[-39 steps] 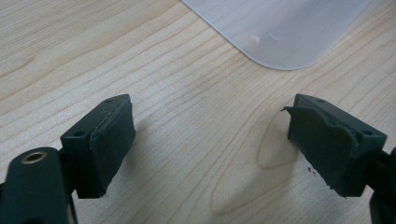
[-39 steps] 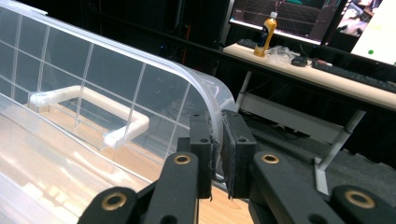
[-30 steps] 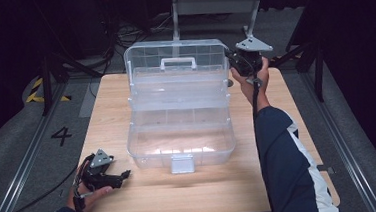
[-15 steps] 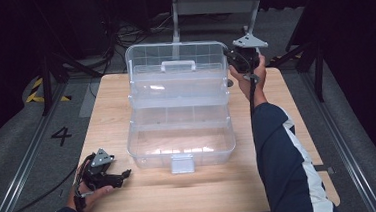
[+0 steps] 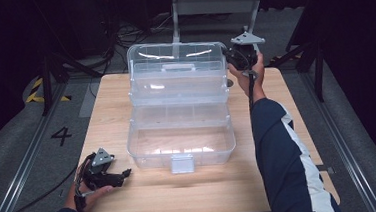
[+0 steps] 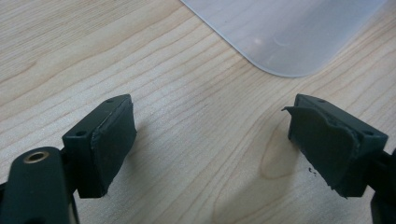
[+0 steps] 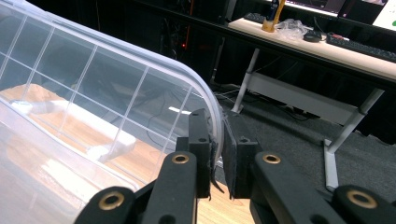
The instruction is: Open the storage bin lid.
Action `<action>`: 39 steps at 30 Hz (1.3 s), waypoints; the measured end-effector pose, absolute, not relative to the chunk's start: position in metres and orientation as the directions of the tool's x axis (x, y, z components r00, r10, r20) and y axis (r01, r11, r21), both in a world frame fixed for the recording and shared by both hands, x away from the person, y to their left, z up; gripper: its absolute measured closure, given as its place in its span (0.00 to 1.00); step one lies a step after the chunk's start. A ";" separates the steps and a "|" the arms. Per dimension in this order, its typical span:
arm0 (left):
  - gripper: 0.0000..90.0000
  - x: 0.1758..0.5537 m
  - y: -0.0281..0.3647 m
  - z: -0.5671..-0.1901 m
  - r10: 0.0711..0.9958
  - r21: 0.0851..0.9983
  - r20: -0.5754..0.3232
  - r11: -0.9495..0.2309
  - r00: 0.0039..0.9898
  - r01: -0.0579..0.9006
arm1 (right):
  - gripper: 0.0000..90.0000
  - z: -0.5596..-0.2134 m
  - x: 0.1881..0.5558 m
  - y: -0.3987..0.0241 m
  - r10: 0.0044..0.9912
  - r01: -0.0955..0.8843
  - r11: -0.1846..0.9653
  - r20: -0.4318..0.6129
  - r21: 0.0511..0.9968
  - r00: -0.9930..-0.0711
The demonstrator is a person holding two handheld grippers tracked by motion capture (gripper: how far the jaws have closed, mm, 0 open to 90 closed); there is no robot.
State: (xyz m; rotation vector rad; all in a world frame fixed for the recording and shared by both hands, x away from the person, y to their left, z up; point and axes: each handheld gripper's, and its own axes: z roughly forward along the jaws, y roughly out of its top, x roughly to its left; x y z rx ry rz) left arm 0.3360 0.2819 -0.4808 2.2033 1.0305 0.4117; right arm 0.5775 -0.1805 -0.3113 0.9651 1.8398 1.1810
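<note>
A clear plastic storage box stands open in the middle of the wooden table. Its gridded lid is raised at the far side. My right gripper is at the lid's far right corner, shut on the lid's rim. In the right gripper view the gripper pinches the curved edge of the lid. My left gripper rests on the table at the front left, a short way left of the box. It is open over bare wood, with a box corner ahead.
A dark floor and a metal frame lie behind the table. A desk with a keyboard stands farther off in the right gripper view. My right sleeve lies along the table's right side.
The right gripper has shifted slightly to the left with the lid's rim held in it. The left gripper has stayed where it was.
</note>
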 end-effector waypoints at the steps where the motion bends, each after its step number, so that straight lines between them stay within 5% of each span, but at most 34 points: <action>1: 0.17 0.336 0.282 -0.481 0.769 0.683 0.002 -0.469 0.640 0.560 | 0.92 -0.311 0.578 -0.181 0.875 0.201 0.297 -0.181 0.934 -0.450; 39: 0.17 0.336 0.281 -0.481 0.770 0.682 -0.012 -0.460 0.638 0.568 | 0.90 -0.327 0.614 -0.182 0.863 0.321 0.301 -0.114 0.898 -0.492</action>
